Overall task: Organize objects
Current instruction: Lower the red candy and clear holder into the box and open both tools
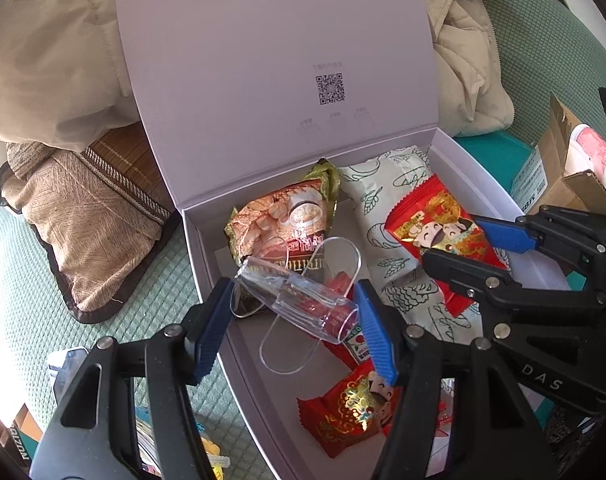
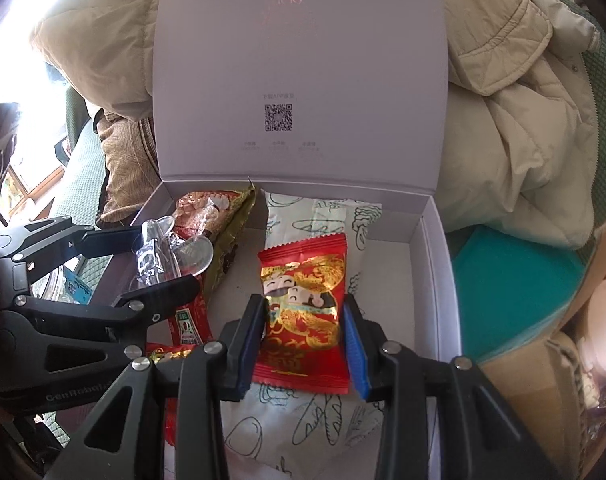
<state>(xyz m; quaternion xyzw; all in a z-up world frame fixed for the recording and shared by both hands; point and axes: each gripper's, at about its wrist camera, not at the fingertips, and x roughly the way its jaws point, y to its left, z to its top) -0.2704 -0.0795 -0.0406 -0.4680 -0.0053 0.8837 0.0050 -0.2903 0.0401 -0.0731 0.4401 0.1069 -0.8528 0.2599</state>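
Fingers of right gripper [image 2: 303,332] flank light, crinkly red foil snack packet [image 2: 303,312] mid-frame, contact unclear; left gripper [image 1: 295,320] spread around slippery clear plastic stand [image 1: 299,304]

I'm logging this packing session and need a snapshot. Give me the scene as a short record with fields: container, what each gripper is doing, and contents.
container: pale box, hinged lid propped open
left gripper: open, straddling a clear plastic piece over the box
right gripper: around the sides of a red snack packet; grip contact unclear
beneath that packet: white leaf-print pouch
other contents: brown and gold sachet, second red snack packet, small ketchup sachet
surroundings: beige jacket, green cushion
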